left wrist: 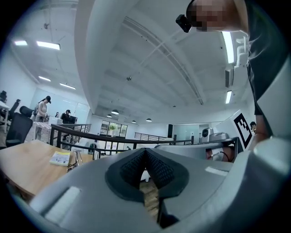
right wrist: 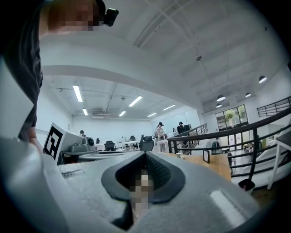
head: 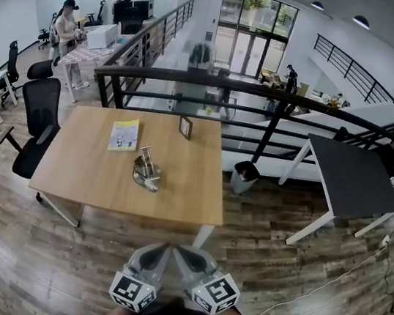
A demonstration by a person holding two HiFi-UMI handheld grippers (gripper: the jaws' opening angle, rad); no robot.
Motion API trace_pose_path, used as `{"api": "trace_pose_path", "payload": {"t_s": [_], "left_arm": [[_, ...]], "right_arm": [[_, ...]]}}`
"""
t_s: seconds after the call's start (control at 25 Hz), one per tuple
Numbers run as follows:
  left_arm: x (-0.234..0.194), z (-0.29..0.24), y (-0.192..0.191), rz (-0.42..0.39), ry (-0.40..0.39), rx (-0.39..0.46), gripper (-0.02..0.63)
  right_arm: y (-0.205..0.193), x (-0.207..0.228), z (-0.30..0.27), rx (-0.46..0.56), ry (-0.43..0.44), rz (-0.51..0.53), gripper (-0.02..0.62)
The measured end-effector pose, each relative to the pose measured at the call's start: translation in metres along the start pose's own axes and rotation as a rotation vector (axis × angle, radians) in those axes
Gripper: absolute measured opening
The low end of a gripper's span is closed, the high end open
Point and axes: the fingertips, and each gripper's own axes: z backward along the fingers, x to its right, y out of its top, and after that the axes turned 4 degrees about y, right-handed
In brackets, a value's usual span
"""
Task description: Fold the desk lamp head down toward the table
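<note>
The desk lamp (head: 147, 170) is pictured low near the middle of the wooden bench (head: 185, 188), just beside a yellow booklet (head: 124, 135). Whether its head is already folded down cannot be made out from here. The left tongs (head: 159, 249) and right tongs (head: 182, 253) are held shut and empty, tips close together, well short of the bench. If the head is pressed with the base unsteadied, the small metal lamp is judged likely to be slid or tipped.

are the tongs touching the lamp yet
No, in the head view the left tongs and right tongs sit short of the desk's near edge, well clear of the lamp.
</note>
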Motion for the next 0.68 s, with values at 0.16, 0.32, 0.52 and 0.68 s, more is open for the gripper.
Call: {"api": "trace_pose_path", "payload": {"t_s": [0.16,0.32,0.52,0.68], "left_arm": [[0.001,0.003,0.003,-0.008,0.002,0.007,0.0],[0.003,0.006,0.004,-0.012,-0.003,0.005,0.0],[0.009,0.004,0.008,-0.013,-0.018,0.011,0.0],[0.013,0.0,0.008,-0.019,-0.028,0.011,-0.001]], "right_arm": [[0.001,0.002,0.004,0.007,-0.014,-0.004,0.002],[0.003,-0.002,0.007,0.018,-0.019,-0.005,0.002],[0.004,-0.001,0.011,0.026,-0.029,-0.003,0.003],[0.008,0.003,0.015,0.036,-0.04,0.006,0.002]]}}
